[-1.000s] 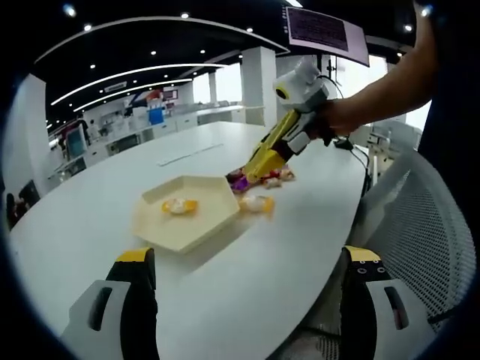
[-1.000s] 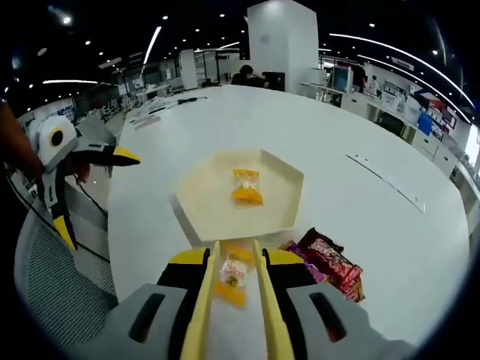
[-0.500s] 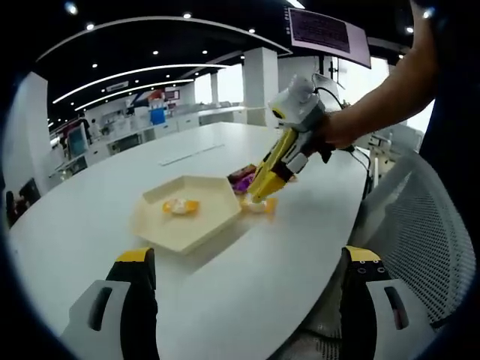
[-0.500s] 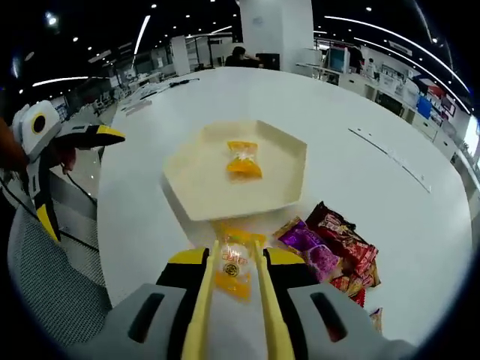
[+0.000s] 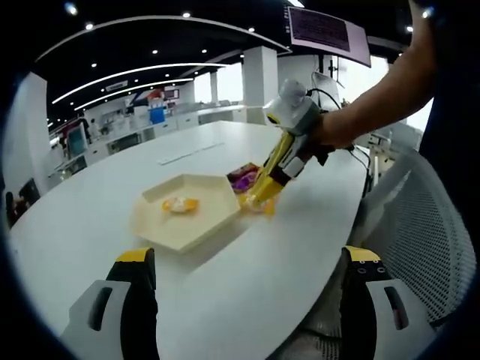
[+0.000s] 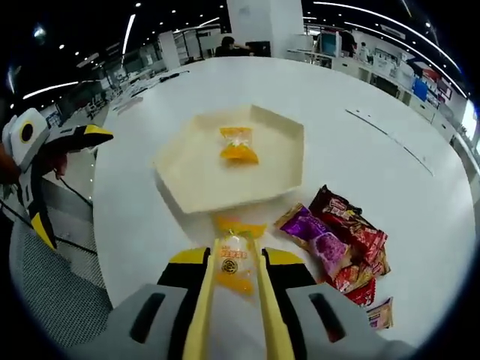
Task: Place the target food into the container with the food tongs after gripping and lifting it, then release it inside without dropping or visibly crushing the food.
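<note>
Behind the work stretched a large open office with ceiling spotlights, white pillars and distant desks; the scene itself lay on a broad white oval table (image 6: 360, 82); a grey mesh chair (image 5: 420, 232) stood at its near edge in the left gripper view. On the table sat a cream hexagonal tray (image 6: 187, 176), and inside it lay one yellow-and-orange wrapped candy (image 6: 238, 144), towards the far side of the tray; just right of the tray lay a small heap of snack packets (image 6: 341, 240), purple and red among them. The right gripper (image 6: 234, 259) carried yellow tongs, and these were pinched on a second yellow wrapped candy (image 6: 234, 264), held just short of the tray's near rim; whether it rested on the table or hung above it could not be told. In the left gripper view the same tongs (image 5: 271, 169) slanted down from a person's hand (image 5: 330, 129), their tips at the tray's right corner beside the packets. The left gripper (image 5: 244, 281) had its jaws spread wide apart, holding nothing, near the table's edge.
</note>
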Demonstrator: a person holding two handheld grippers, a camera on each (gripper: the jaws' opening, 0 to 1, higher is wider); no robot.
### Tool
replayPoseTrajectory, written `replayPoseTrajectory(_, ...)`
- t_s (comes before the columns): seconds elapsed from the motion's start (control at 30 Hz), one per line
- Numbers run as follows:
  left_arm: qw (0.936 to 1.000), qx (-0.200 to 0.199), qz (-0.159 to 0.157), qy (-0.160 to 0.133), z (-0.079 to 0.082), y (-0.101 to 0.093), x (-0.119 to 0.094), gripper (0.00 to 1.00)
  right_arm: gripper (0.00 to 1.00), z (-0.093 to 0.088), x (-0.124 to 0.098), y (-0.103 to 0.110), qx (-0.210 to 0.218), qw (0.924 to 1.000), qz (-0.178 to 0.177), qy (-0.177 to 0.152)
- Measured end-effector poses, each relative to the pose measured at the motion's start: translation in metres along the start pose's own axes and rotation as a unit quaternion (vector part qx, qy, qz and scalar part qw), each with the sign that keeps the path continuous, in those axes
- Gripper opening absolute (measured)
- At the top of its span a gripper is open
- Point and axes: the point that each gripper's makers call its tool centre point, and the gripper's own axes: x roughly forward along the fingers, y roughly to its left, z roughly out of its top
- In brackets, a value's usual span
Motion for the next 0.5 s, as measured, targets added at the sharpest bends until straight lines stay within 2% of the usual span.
replayPoseTrajectory(0.1, 1.0000, 0.000, -0.003, 0.002, -0.001, -0.001, 0.000, 1.00, 0.22, 0.002, -0.001, -0.001, -0.012, 0.9999, -0.002, 0.002)
replayPoseTrajectory(0.5, 1.0000, 0.000, 0.001, 0.002, -0.001, 0.001, 0.001, 0.99, 0.19, 0.009, -0.013, -0.008, 0.011, 0.9999, 0.006, 0.002)
